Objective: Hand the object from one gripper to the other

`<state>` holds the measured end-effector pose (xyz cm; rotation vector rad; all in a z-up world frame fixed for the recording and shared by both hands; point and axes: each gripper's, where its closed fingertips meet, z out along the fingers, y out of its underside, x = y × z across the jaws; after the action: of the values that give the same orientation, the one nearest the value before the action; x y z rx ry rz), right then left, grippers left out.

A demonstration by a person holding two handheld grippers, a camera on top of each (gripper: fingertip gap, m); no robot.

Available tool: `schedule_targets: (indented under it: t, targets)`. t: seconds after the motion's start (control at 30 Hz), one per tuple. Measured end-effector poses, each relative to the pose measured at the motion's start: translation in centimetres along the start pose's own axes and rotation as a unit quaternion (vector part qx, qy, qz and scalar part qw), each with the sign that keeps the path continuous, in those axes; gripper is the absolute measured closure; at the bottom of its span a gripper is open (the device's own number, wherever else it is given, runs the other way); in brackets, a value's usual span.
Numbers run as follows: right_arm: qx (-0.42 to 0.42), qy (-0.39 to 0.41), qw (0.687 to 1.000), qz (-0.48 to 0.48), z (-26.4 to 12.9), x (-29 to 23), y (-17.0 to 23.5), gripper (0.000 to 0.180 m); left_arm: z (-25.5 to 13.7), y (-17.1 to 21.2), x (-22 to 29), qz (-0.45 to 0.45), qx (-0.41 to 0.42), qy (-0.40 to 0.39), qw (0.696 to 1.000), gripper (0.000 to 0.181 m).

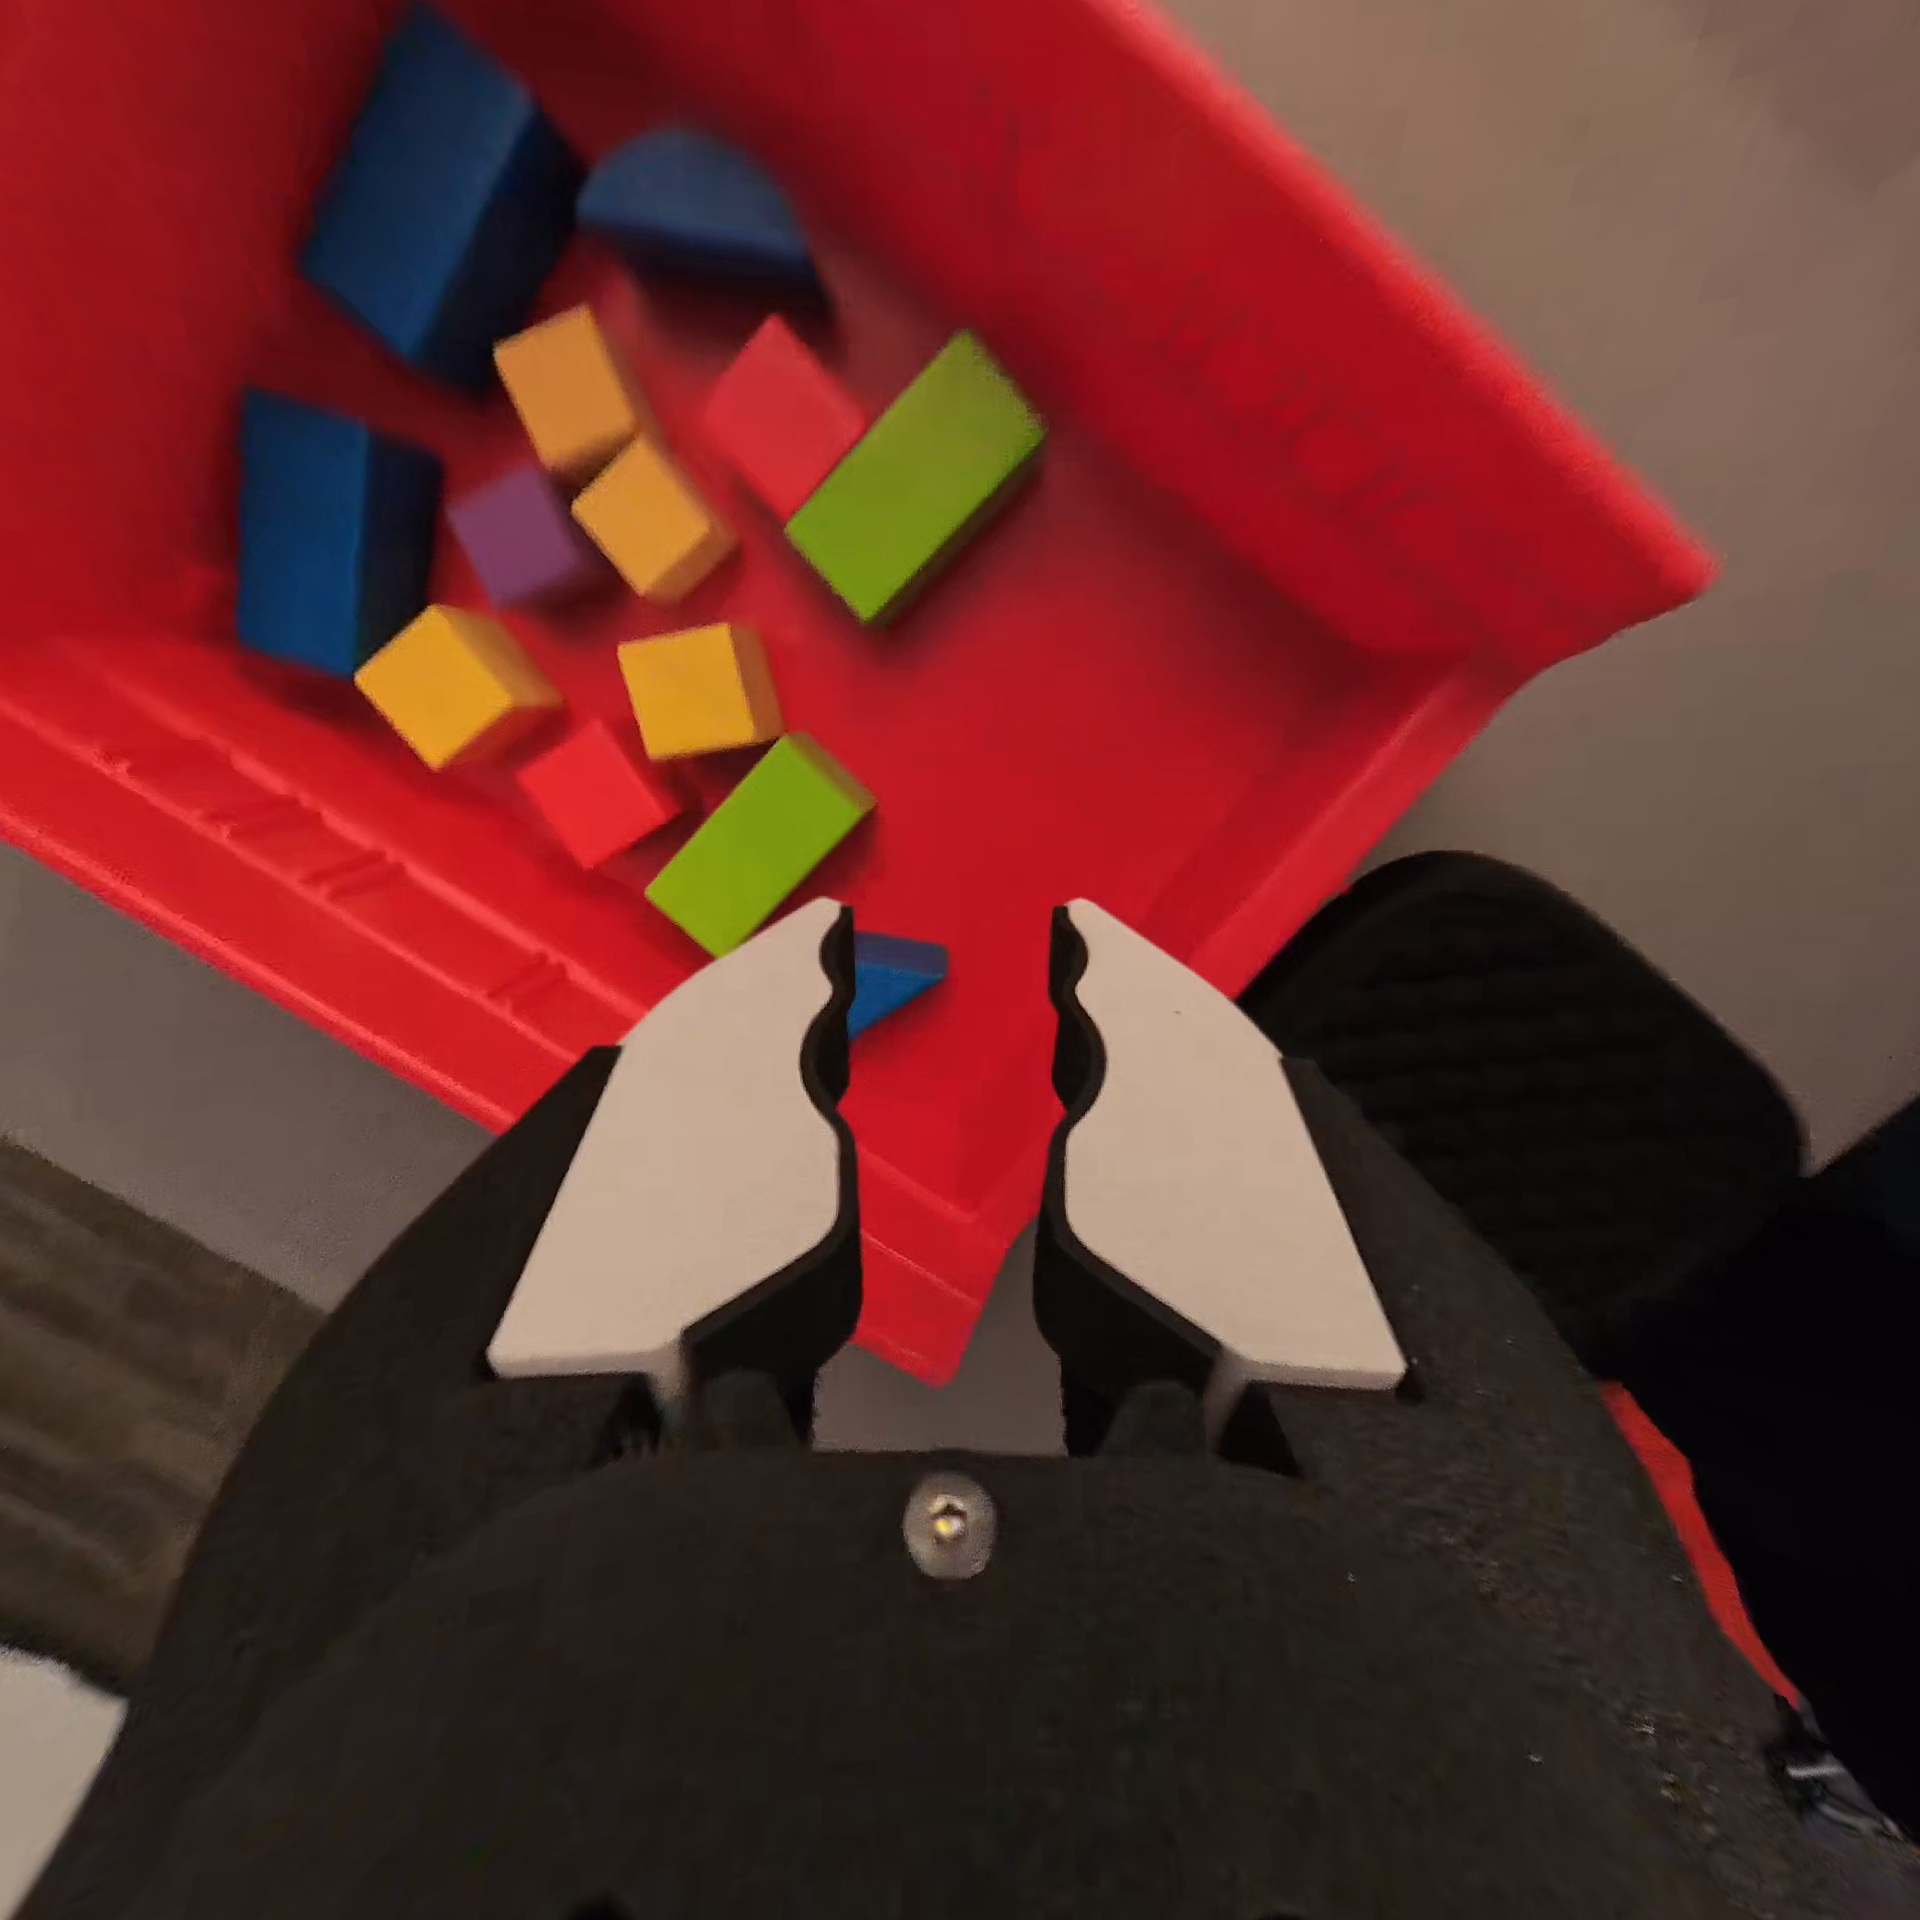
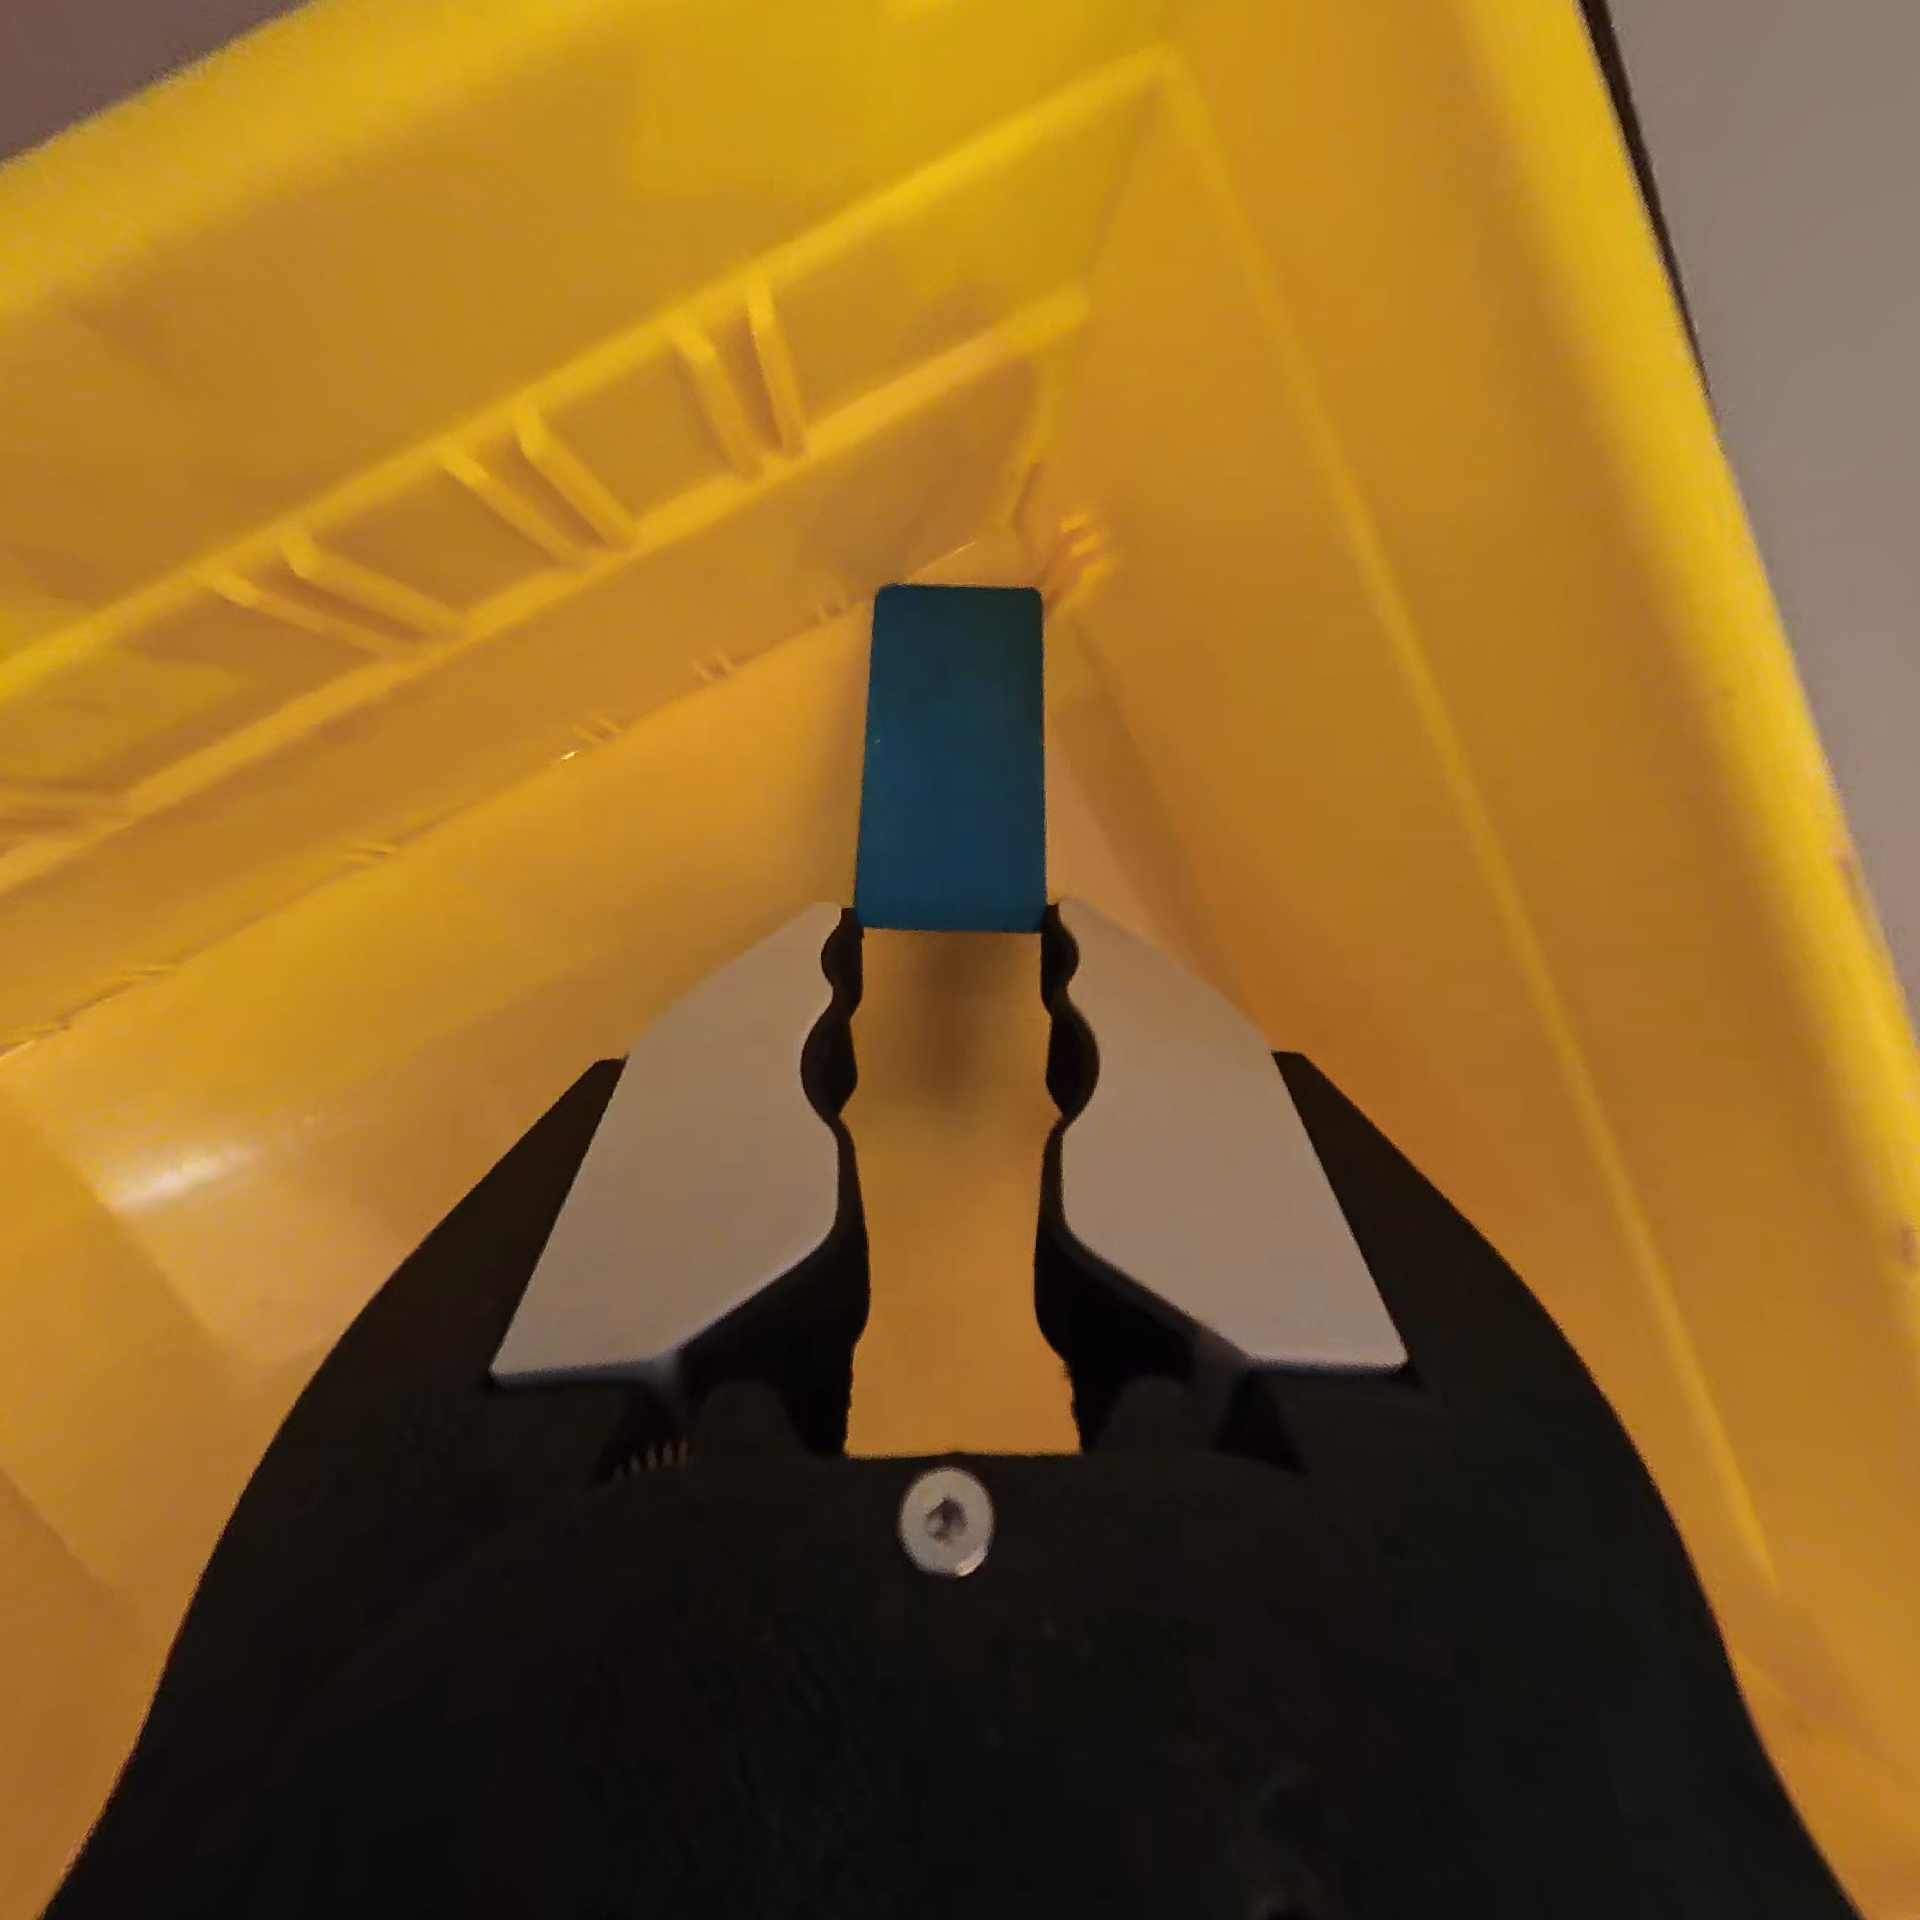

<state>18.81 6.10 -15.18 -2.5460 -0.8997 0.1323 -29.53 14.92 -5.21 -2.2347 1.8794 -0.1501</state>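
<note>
In the right wrist view my right gripper (image 2: pixel 951 920) is shut on the near end of a flat blue block (image 2: pixel 951 758), which sticks out forward from the fingertips. It hangs inside a yellow bin (image 2: pixel 1351 520), near a corner. In the left wrist view my left gripper (image 1: pixel 951 920) is open and empty above the near corner of a red bin (image 1: pixel 1351 364). A small blue wedge (image 1: pixel 894 971) lies on the bin floor just under the left finger, partly hidden by it.
The red bin holds several loose blocks: green slabs (image 1: pixel 914 478), yellow cubes (image 1: pixel 696 691), red cubes (image 1: pixel 592 790), large blue blocks (image 1: pixel 322 530) and a purple one (image 1: pixel 520 535). A black rounded object (image 1: pixel 1507 1091) sits right of the bin. Grey carpet (image 1: pixel 104 1351) shows at the lower left.
</note>
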Motion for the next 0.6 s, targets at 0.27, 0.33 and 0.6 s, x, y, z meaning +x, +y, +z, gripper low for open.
schedule_targets:
  t: [0.27, 0.33, 0.6]
  targets:
    - [0.050, 0.034, 0.998, -0.019, -2.9, -0.2, -2.1, 0.123, 4.9, 1.9, -4.1, 0.180, -0.103, -0.124, 0.970, 0.135]
    - [0.056, 0.035, 0.998, -0.024, -3.9, -0.6, -2.4, 0.122, 6.1, 1.8, -4.4, 0.213, -0.109, -0.119, 0.964, 0.135]
    - [0.090, 0.037, 0.994, -0.045, -6.8, -2.5, -3.3, 0.122, 8.3, 2.7, -5.1, 0.235, -0.137, -0.075, 0.959, 0.134]
